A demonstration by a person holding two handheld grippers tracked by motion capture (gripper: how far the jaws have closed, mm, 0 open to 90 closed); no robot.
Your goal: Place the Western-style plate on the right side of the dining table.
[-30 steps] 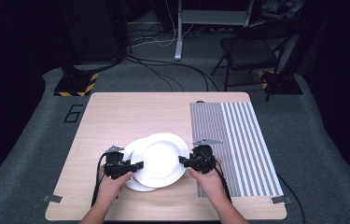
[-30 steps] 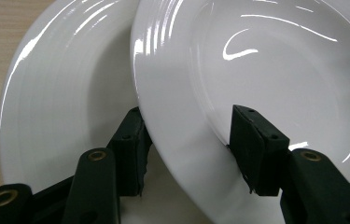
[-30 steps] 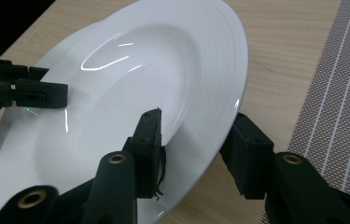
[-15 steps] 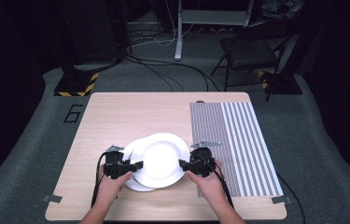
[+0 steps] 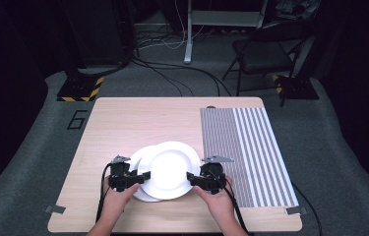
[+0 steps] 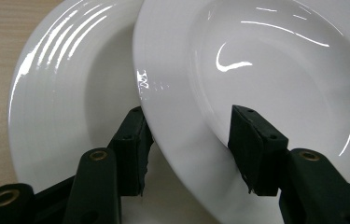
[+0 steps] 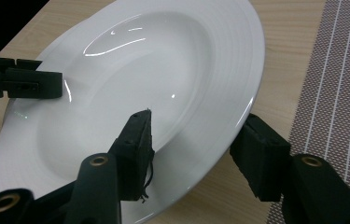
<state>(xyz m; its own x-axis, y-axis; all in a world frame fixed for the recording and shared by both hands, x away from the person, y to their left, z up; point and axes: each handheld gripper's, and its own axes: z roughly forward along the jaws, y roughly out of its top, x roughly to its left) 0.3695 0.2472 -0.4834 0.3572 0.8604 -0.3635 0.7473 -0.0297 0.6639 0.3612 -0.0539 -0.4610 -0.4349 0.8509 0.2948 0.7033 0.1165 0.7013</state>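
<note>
Little has changed over the last second: our left claw point(image 5: 142, 176) and right claw point(image 5: 190, 178) stay spread astride the upper plate point(image 5: 168, 169) rim, not visibly clamped, at the tabletop point(image 5: 123, 123)'s 6 o'clock edge, overlapping the lower plate point(image 6: 51, 93).

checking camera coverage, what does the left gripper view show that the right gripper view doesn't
The left gripper view alone shows the lower plate beneath the upper plate, offset to one side. The right gripper view alone shows the striped mat and the left gripper at the plate's far rim. Both show the upper plate's rim between their own black fingers, above the wooden table.
</note>
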